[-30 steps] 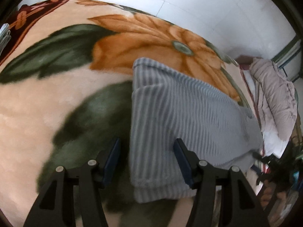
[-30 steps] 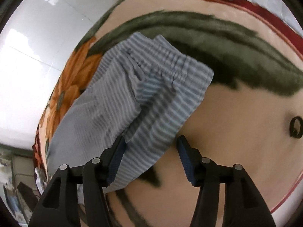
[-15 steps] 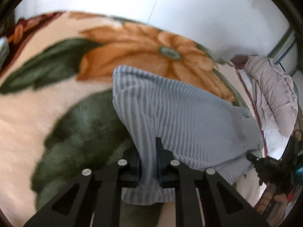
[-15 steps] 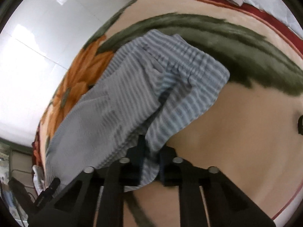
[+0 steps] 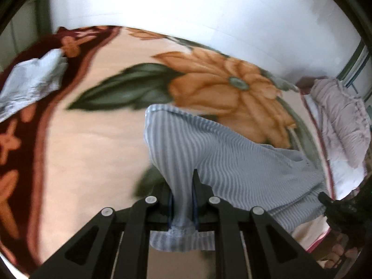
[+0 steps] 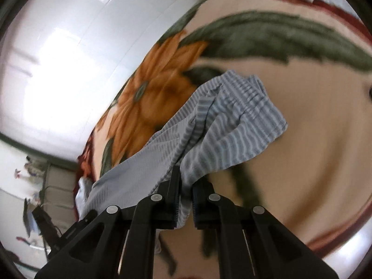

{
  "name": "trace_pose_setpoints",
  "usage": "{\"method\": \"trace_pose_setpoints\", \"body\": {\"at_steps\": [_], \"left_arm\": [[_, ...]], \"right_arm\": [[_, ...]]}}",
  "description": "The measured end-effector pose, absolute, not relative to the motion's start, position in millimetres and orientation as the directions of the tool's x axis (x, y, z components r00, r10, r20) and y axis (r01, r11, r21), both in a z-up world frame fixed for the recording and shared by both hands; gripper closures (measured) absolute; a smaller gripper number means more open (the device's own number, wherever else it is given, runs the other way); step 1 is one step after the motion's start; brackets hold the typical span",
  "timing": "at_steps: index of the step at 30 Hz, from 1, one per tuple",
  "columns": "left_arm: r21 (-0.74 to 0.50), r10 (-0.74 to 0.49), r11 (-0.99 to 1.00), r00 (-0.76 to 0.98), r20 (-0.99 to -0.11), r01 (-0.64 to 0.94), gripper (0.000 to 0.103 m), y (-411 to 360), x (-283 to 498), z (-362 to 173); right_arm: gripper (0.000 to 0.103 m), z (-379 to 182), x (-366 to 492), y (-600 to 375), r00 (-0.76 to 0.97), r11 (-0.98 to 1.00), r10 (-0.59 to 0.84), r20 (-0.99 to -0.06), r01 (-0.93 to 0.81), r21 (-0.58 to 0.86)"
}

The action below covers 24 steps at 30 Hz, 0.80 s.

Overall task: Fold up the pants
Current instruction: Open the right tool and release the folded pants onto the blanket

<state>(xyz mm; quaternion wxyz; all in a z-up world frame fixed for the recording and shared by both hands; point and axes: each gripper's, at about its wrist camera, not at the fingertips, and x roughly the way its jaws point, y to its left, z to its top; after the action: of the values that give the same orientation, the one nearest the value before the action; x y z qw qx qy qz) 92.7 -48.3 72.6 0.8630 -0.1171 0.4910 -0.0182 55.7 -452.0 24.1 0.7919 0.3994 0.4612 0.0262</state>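
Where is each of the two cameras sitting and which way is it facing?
Left wrist: on the left gripper, looking down along its fingers at the striped pants on the floral blanket; the fingers clamp the hem.
Right wrist: on the right gripper, angled down at the waistband end; its fingers pinch the fabric.
Shared: the pants, the blanket's orange flower.

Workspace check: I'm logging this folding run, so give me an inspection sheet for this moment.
Surface: floral blanket, orange flower, green leaves.
Job's things: striped pants, near edge lifted.
Clutter: pale cloth on the blanket's dark red border; pink quilted bedding at the far end.
Grippers: left tongs shut on the pants; right tongs shut on the pants.
Cables: nothing seen.
Surroundings: white tiled wall.
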Motion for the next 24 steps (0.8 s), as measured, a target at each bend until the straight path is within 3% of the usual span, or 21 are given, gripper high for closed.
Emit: {"method": "trace_pose_setpoints", "body": {"at_steps": [5,10,14,19,24], "left_arm": [[-0.209,-0.101,0.964,0.498,-0.861,-0.166,0.091,1.2,58.7,76.7],[-0.114,-0.017,0.976,0.454,-0.891,-0.185,0.090,27.4,46.1,65.9],[-0.118,-0.036,0.978,0.415,-0.909,-0.174,0.090,37.9,43.8,46.4],[-0.058,-0.008,0.993,0.427,-0.904,-0.103,0.081,39.1,34.4,38.2],[-0.032,0.029,0.991,0.443,-0.896,-0.131,0.075,66.6,27.2,29.9]], "right_arm": [[0.093,19.5,34.6,-394.4,0.515,0.699,0.457,-0.726,0.297,0.650],[0.093,6.6,18.1,-356.8,0.442,0.741,0.445,-0.778,0.306,0.598],[0.089,-8.5,17.0,-342.5,0.356,0.792,0.394,-0.848,0.337,0.509],[0.084,-2.2,7.3,-346.5,0.338,0.824,0.329,-0.882,0.354,0.443],[0.082,27.6,0.6,-332.6,0.362,0.899,0.226,-0.904,0.279,0.336]]}}
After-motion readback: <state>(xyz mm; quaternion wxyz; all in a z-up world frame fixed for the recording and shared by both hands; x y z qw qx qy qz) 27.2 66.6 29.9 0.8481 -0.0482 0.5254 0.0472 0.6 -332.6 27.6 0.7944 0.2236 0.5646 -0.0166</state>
